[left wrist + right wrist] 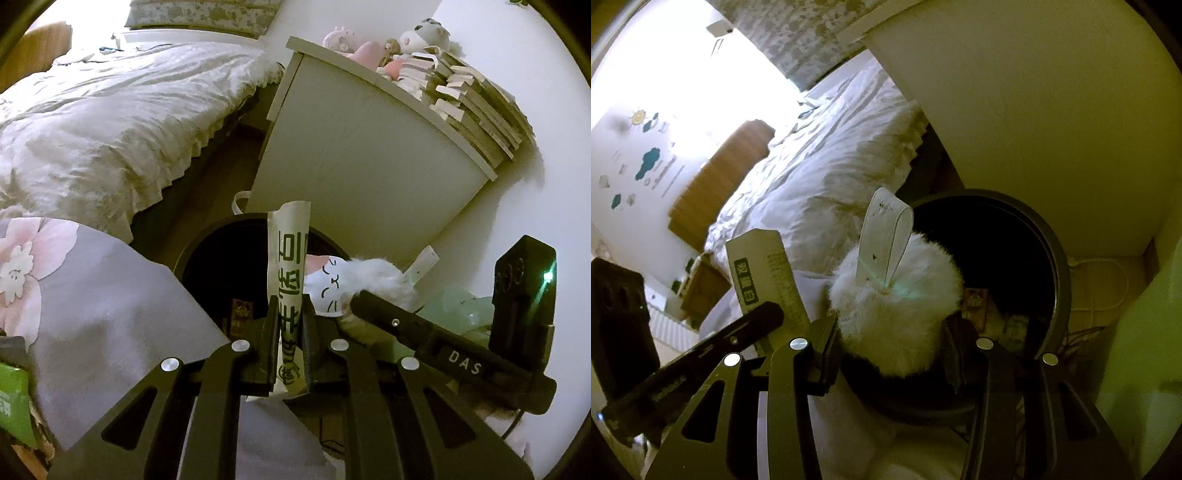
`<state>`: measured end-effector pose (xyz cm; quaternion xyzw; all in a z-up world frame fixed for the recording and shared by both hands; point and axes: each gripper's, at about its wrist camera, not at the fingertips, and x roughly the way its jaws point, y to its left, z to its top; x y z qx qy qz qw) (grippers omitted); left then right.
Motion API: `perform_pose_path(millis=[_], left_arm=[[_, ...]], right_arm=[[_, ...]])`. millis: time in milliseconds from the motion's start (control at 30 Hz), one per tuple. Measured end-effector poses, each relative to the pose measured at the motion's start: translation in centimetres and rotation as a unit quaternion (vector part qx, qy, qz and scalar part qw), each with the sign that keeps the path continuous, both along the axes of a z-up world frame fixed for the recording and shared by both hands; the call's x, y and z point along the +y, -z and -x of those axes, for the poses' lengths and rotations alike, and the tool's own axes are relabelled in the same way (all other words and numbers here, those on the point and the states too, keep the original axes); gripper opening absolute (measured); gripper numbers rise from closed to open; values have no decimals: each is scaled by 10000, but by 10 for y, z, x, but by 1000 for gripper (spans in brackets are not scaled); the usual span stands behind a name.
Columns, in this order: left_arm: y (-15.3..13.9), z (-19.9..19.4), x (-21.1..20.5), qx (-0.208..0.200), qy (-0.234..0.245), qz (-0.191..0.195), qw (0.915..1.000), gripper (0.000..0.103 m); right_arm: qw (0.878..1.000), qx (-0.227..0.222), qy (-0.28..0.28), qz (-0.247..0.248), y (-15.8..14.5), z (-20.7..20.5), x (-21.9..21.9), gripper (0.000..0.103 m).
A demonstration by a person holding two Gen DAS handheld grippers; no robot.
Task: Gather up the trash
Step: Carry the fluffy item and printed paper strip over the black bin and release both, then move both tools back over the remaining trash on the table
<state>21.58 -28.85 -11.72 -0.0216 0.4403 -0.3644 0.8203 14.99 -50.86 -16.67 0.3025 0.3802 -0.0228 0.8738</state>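
The left gripper (290,314) is clamped on a white wrapper (288,266) with green print, held upright over the rim of the dark bin (218,273). The right gripper (892,343) squeezes a fluffy white toy (897,314) at the bin's (1052,266) near edge. The left view alone shows the toy's (332,284) drawn cat face, the books (469,99) stacked on the white cabinet (354,147) and the floral pillow (74,295). The right view alone shows the toy's stitched tag standing up, litter at the bin's bottom, the wooden headboard (716,184) and the wall stickers (646,162). Both show the bed (110,122).
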Motion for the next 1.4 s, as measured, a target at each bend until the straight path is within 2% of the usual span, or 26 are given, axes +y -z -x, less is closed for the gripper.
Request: perform_pose_path(millis=[33,67,100,133,167,200,467,833,933,1000,1167,1400], left_arm=[[0,1,-2,-18,15,-16,10000,14],[-1,1,-4,-41,35,-54,10000,16],[-2,2,-7,-96,39,-122,9999,24],[-3,4,-8,-157,29,-172,9997,32],[-3,4,-8,-190,13,-184,9997,50],[-5,6,-7,-263,-44,-169,9995,62],[-11,11,9,-239,-218,-131,9994,63],[-20,29,80,-269,-921,-5,9954,63],[-22,35,103,-297,-1162,-8,9928,64],[-23,40,119,-305,-1336,-12,9906,72],[-25,54,152,-439,-1684,-144,9846,73],[-20,74,211,-474,-2270,-353,9721,74]], right_arm=[[10000,-1,46,16,0,0,0,51],[10000,-11,71,11,-3,0,0,57],[9999,-42,113,-11,-4,1,0,65],[9998,-84,153,-29,-5,2,-1,69],[9998,-114,179,-33,-6,3,-1,72],[9997,-129,187,-27,-7,3,-2,72],[9998,-155,142,-36,-8,7,1,72],[9989,-215,-418,89,-20,4,44,72],[9979,-232,-591,145,-24,4,62,72],[9970,-234,-718,182,-27,3,74,72],[9939,-230,-1052,256,-31,3,104,72],[9857,-190,-1622,413,-35,0,154,72]])
